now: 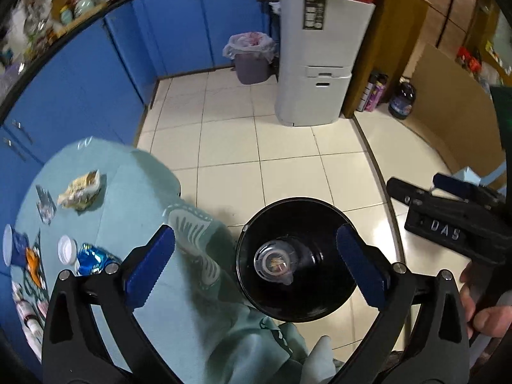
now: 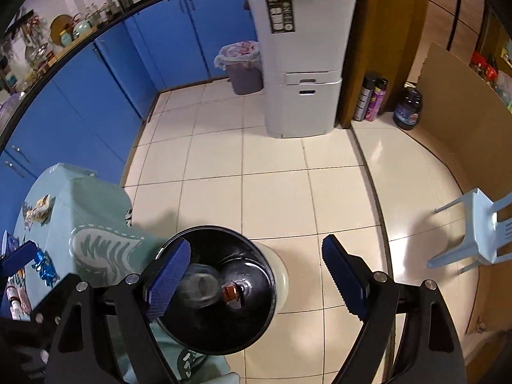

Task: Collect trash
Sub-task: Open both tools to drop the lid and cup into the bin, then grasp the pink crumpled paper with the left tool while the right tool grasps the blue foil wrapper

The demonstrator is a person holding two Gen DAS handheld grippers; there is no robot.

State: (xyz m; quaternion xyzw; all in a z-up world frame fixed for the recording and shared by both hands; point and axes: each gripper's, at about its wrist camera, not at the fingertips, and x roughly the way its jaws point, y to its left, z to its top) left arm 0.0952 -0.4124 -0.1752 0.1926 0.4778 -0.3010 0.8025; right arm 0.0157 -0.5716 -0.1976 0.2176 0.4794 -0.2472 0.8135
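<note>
Far left: table under pale green cloth (image 1: 134, 192), carrying crumpled yellowish snack wrapper (image 1: 81, 190), clear plastic wrapper (image 1: 44, 206), white round lid (image 1: 66, 249) and crinkled shiny blue foil wrapper (image 1: 94, 260).
Just right of table, on cream tiled floor (image 1: 281, 160): black-lined round waste bin (image 1: 256, 294). Inside bin: clear plastic cup (image 1: 276, 260), lying on its side, and small brown-red scrap (image 2: 231, 293) beside it.
Left gripper (image 1: 256, 267) held above bin, blue-padded fingers (image 1: 150, 268) spread wide, nothing between pads.
Right gripper (image 2: 256, 280) also above bin, toward its right rim; jaws spread, empty.
Far side: grey bin with white liner (image 2: 244, 67), left of white cabinet (image 2: 304, 64).
Far right: pale blue plastic chair (image 2: 480, 230).
</note>
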